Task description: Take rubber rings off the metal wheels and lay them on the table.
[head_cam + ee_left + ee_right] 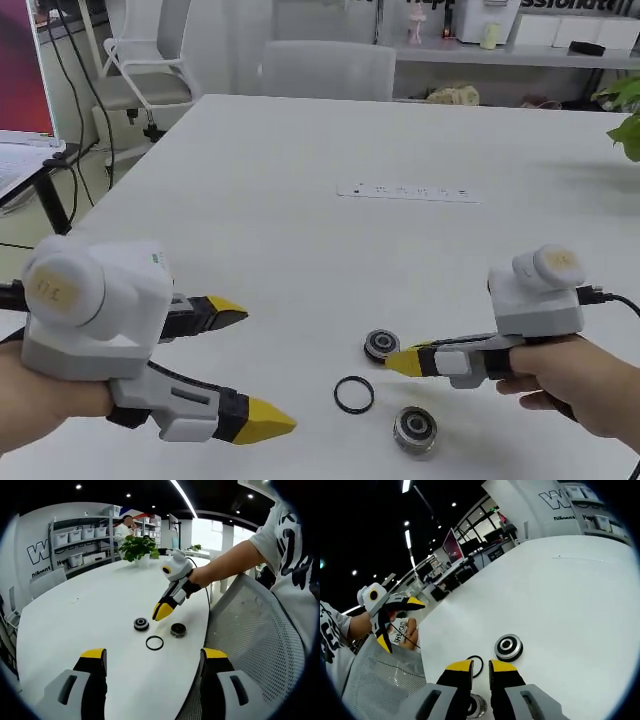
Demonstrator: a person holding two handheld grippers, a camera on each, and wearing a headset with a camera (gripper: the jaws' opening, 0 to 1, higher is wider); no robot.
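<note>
White counter: one black rubber ring lies free; near round metal wheel looks stripped, far wheel probably ringed; left hand-held gripper spread, right hand-held gripper pressed together, empty.

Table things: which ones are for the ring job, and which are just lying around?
For the job: loose rubber ring; far metal wheel; near metal wheel; left gripper; right gripper.
Just lying about: white socket strip; potted plant; grey chair.
</note>
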